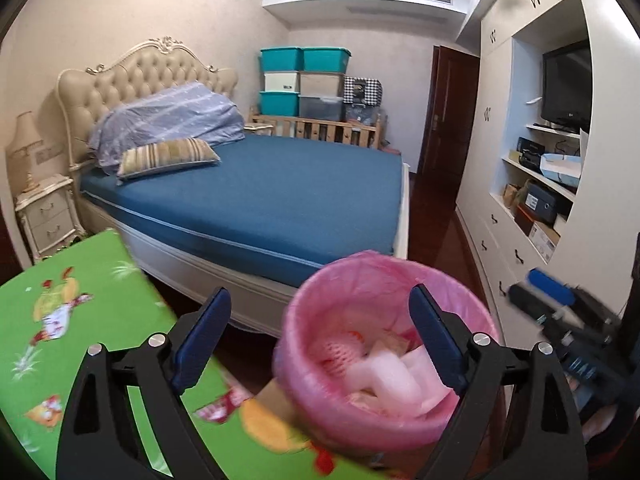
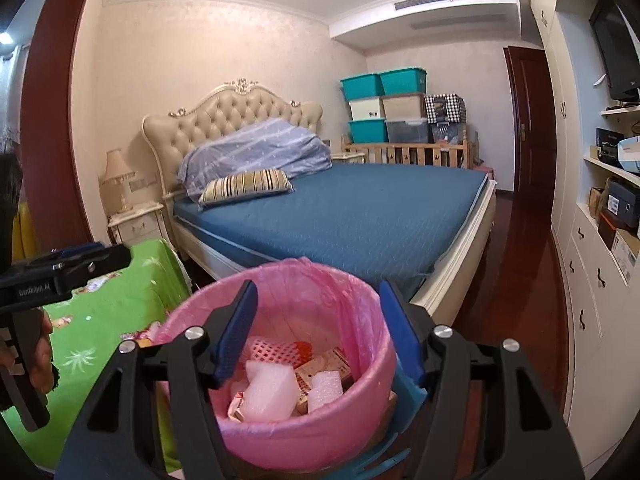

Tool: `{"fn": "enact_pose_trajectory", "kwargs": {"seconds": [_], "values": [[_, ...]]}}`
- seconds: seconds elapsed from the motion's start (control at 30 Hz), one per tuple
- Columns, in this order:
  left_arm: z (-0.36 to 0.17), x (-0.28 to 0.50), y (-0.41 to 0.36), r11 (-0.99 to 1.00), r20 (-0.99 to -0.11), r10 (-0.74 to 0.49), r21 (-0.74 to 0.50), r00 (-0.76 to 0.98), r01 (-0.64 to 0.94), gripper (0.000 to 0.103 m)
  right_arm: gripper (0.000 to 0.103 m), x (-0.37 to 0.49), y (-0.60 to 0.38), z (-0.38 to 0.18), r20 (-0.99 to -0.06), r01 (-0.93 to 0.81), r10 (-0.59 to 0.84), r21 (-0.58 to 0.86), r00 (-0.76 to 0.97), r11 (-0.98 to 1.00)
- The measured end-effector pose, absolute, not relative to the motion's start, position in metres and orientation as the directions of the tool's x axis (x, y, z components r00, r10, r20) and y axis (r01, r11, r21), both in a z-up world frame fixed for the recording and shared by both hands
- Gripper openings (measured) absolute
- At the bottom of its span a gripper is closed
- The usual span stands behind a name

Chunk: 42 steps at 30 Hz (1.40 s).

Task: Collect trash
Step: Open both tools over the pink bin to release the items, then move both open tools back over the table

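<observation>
**Bedroom, trash bin at the bedside: items near to far**

1. Left gripper (image 1: 320, 336). Black frame, blue pads. Jaws wide apart, nothing between them. It hangs over the edge of the green cloth and the bin's near rim.
2. Right gripper (image 2: 318, 332). Same make. Jaws apart, poised over the bin's mouth, pressing on nothing. A blue slatted thing (image 2: 404, 408) lies under its right finger, just outside the bin; what it is cannot be told.
3. Bin (image 2: 360, 412). Round, lined with a pink bag (image 2: 344, 280) folded over the rim. It stands beside the green cloth, near the bed's foot.
4. Trash (image 2: 266, 394) inside the bin: white foam pieces, a pink mesh sleeve (image 2: 276, 350), a printed carton (image 2: 326, 366) and paper scraps.
5. Green cloth (image 1: 80, 320). Printed with cartoon figures, spread over a raised surface left of the bin.
6. Hand (image 2: 38, 360). At the right view's left edge, holding the left gripper's handle.
7. Bed (image 1: 280, 200). Blue mattress, tufted cream headboard, striped pillow (image 1: 168, 156), folded blue quilt (image 1: 172, 116).
8. Nightstand (image 1: 46, 216) with a lamp, left of the bed.
9. Storage boxes (image 1: 304, 84), teal and grey, stacked against the far wall behind a wooden rail.
10. White cabinets (image 1: 500, 200) along the right wall, with a TV (image 1: 568, 80) in the recess.
</observation>
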<state>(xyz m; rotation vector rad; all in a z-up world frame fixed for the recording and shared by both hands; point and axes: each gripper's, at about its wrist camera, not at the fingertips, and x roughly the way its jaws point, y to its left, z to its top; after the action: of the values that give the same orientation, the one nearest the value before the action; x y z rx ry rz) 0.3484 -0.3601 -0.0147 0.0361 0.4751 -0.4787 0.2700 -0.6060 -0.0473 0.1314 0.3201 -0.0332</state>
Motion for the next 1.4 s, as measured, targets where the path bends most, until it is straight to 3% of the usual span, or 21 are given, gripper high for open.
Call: {"fn": "enact_pose_trajectory", "kwargs": {"seconds": [0.07,0.17,0.33,0.57,0.97,1.1,1.3,1.4], "values": [[-0.011,0.337,-0.340,0.900,-0.445,-0.406,-0.043,0.799,0.433,0.084,0.066,0.258,-0.603,-0.039,-0.304,0.045,-0.004,0.128,0.953,0.991],[-0.006,0.313,-0.307,0.918,-0.425,-0.349,0.025,0.835,0.397,0.097,0.068,0.247,-0.583,-0.028,-0.293,0.012,0.022,0.114,0.956,0.993],[0.002,0.275,-0.242,0.944,-0.368,-0.235,0.132,0.900,0.301,0.097,0.076,0.240,-0.520,-0.017,-0.282,-0.083,0.101,0.075,0.954,0.994],[-0.002,0.232,-0.132,0.975,-0.372,-0.032,0.191,0.928,0.111,0.097,0.082,0.253,-0.403,-0.011,-0.319,-0.233,0.241,0.064,0.917,0.970],[-0.006,0.152,0.053,0.934,-0.332,0.333,0.242,0.882,-0.262,0.097,0.082,0.248,-0.167,-0.037,-0.443,-0.514,0.472,0.029,0.762,0.857],[-0.011,0.126,0.119,0.895,-0.342,0.444,0.205,0.828,-0.396,0.097,0.084,0.254,-0.102,-0.034,-0.478,-0.572,0.522,0.047,0.707,0.819],[-0.026,0.103,0.188,0.828,-0.417,0.543,0.122,0.728,-0.548,0.096,0.086,0.270,0.003,-0.048,-0.548,-0.669,0.586,0.063,0.598,0.741],[-0.027,0.088,0.200,0.806,-0.413,0.571,0.121,0.709,-0.579,0.096,0.088,0.275,0.053,-0.047,-0.566,-0.709,0.612,0.067,0.552,0.702]]}}
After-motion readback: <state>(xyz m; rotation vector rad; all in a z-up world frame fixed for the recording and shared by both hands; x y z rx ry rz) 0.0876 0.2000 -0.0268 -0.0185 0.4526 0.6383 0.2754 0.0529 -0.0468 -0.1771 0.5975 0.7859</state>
